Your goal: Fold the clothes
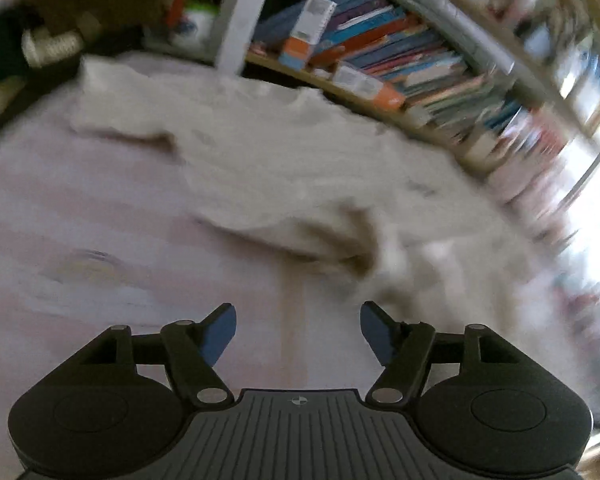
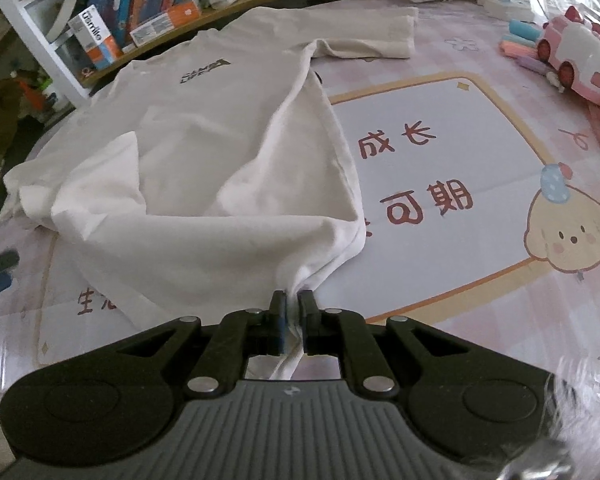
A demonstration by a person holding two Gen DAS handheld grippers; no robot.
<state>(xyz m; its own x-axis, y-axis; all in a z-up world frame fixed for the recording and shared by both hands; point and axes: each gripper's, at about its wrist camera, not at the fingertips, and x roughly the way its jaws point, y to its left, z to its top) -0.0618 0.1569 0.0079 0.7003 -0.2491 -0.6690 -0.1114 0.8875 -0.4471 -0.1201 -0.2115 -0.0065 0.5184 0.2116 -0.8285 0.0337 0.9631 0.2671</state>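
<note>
right gripper point(image 2: 293, 300) pinches the shirt point(image 2: 204, 152) hem at lower centre; left gripper point(image 1: 298, 322) gapes empty and should take the bunched cloth at right before any lift.

Cream long-sleeved shirt point(image 2: 204, 128), partly folded, rumpled

Right gripper point(image 2: 293, 303) pinching cream sweatshirt point(image 2: 220, 152) hem, garment spread on pink mat point(image 2: 440, 152)

blurred shirt point(image 1: 284, 160), blurred bookshelf point(image 1: 380, 60)
</note>
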